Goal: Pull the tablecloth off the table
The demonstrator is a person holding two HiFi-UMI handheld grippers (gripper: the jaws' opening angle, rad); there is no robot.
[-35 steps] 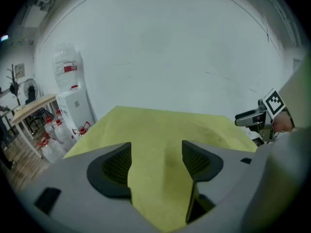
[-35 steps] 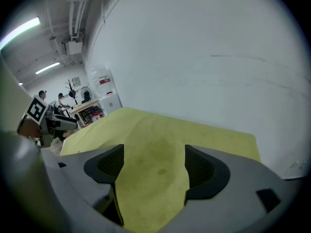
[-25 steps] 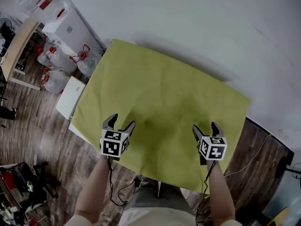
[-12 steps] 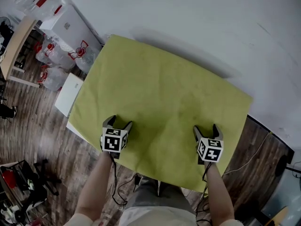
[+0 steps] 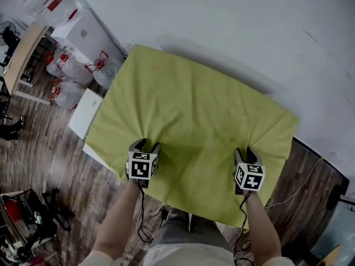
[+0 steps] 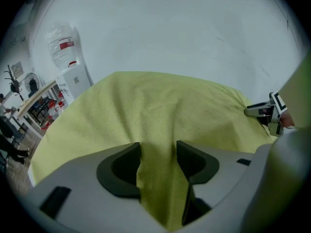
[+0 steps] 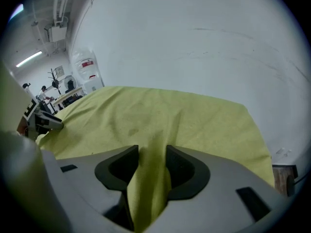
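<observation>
We see a yellow-green tablecloth [image 5: 194, 110] spread over the table, covering its top almost entirely; only a thin white table edge [image 5: 99, 155] shows at the cloth's 8 o'clock side. The far edge of the cloth runs close along the white wall [image 5: 233, 26], from 11 o'clock to 3 o'clock.

The left gripper [image 5: 145, 144] sits on the cloth near its 7 o'clock corner. In the left gripper view its jaws are closing, and a raised fold of the tablecloth fills the gap between them, both dark pads [image 6: 127, 165] bearing on it. Creases radiate from this point toward 1 o'clock.

The right gripper [image 5: 244, 151] sits near the 5 o'clock corner, well apart from the left one. In the right gripper view its jaws are also closing and are clenched on a narrower upright fold of the same cloth. Creases fan out toward the 3 o'clock corner.

On the wood-plank floor [image 5: 50, 165], at 10 o'clock from the table, stand a white water dispenser [image 5: 83, 32] and several clear water jugs [image 5: 66, 73].
</observation>
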